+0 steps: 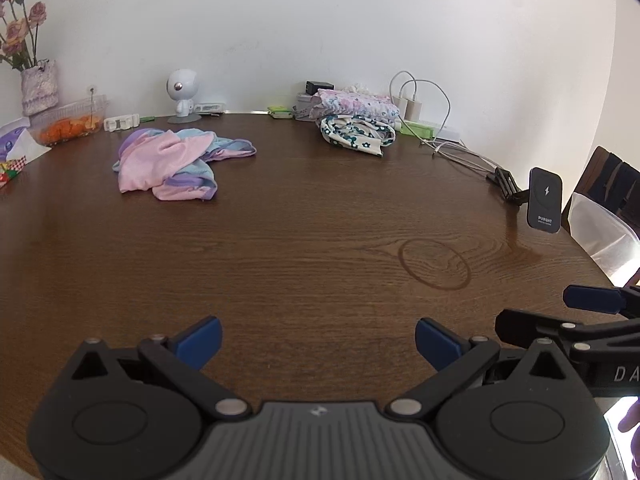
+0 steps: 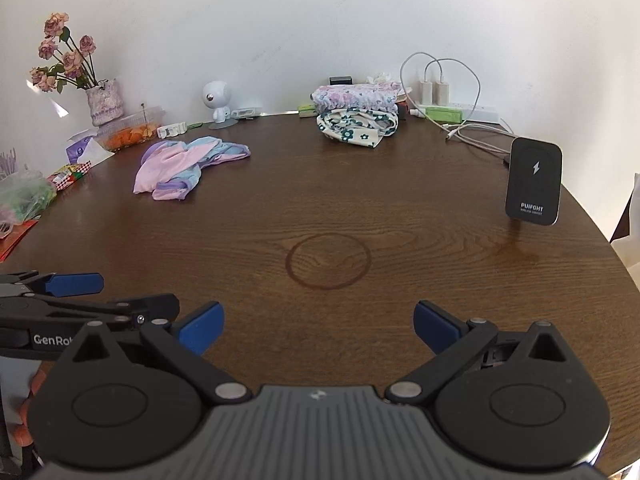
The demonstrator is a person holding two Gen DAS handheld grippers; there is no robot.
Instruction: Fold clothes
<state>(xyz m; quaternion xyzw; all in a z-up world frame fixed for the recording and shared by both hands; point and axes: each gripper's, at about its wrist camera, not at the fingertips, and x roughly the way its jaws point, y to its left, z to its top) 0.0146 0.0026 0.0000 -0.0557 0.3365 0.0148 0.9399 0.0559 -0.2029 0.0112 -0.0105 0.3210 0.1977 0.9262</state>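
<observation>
- Left gripper (image 1: 318, 338) sits low at the near edge of the round wooden table (image 1: 304, 248), jaws spread wide, nothing between them.
- Right gripper (image 2: 318, 322) is just beside it, same deal: wide open and empty.
- The crumpled pink and blue garment (image 1: 176, 164) lies far across the table on the left, well apart from both.
- Folded floral clothes (image 1: 356, 114) are stacked at the back by the wall.
- A black charger stand (image 2: 534, 182) stands upright on the right.

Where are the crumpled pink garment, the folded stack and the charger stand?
pink garment (image 1: 168, 164), left wrist view, middle of the pink cloth
folded stack (image 2: 356, 114), right wrist view, between its two layers
charger stand (image 2: 534, 182), right wrist view, face
</observation>
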